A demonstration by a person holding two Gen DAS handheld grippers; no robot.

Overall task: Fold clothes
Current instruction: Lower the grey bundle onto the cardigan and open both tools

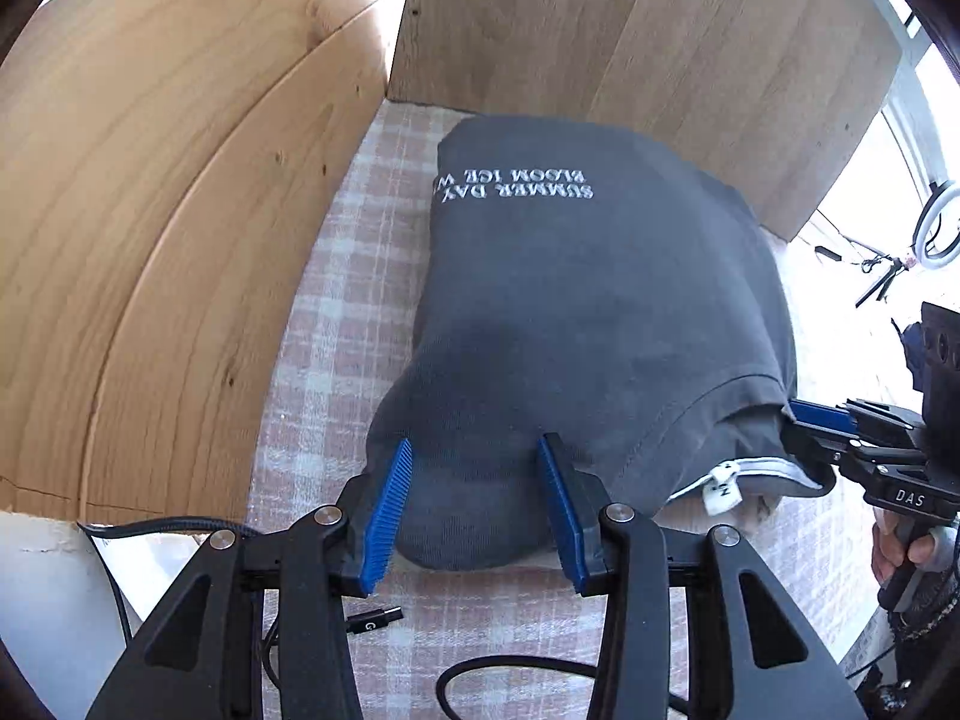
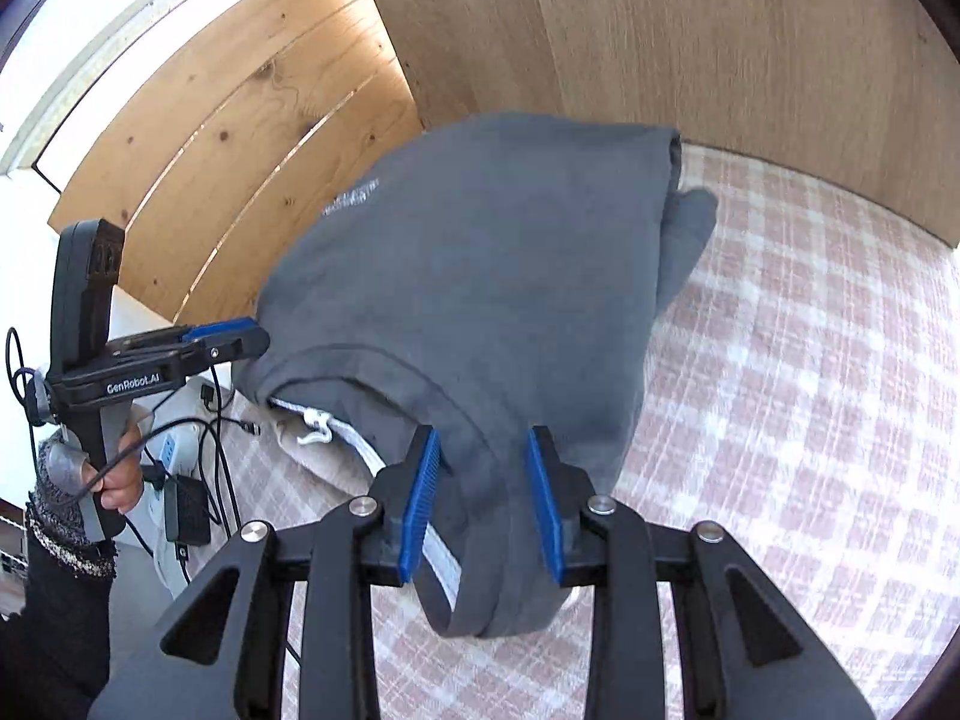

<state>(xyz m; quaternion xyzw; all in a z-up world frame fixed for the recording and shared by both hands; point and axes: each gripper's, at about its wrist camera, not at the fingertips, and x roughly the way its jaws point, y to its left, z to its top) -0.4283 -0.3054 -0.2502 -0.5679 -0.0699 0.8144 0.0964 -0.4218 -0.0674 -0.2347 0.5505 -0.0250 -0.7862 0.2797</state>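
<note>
Starting on the left, we're looking at pale wooden boards (image 1: 150, 210) curving up beside the desk (image 1: 336, 312), which is wearing a pink and white checked cloth. Some black cables (image 1: 480, 672) are lying on that cloth near the bottom edge.

Our left gripper (image 1: 474, 504) is sitting at the near left corner of the folded grey shirt (image 1: 588, 300). Its blue fingers (image 1: 387, 516) are spread apart with a rounded bunch of the grey fabric sitting between them, and we honestly can't tell whether they're pinching it or just straddling it.

The shirt itself is lying folded on the checked cloth, pushed back close to the brown wooden panel (image 1: 660, 48) behind it. The white lettering (image 1: 516, 186) on it is reading upside down from our side. A white tag (image 1: 723, 489) and a bit of white lining are poking out at the near right edge.

Moving right, our right gripper (image 2: 489, 498) is at the near right corner. Its fingers (image 2: 420, 504) are also standing apart, with a folded flap of the shirt (image 2: 480, 276) hanging down between them, and the grip isn't clear here either.

Far right in the left camera, a ring light (image 1: 936, 228) on a stand is showing in the bright window area.
</note>
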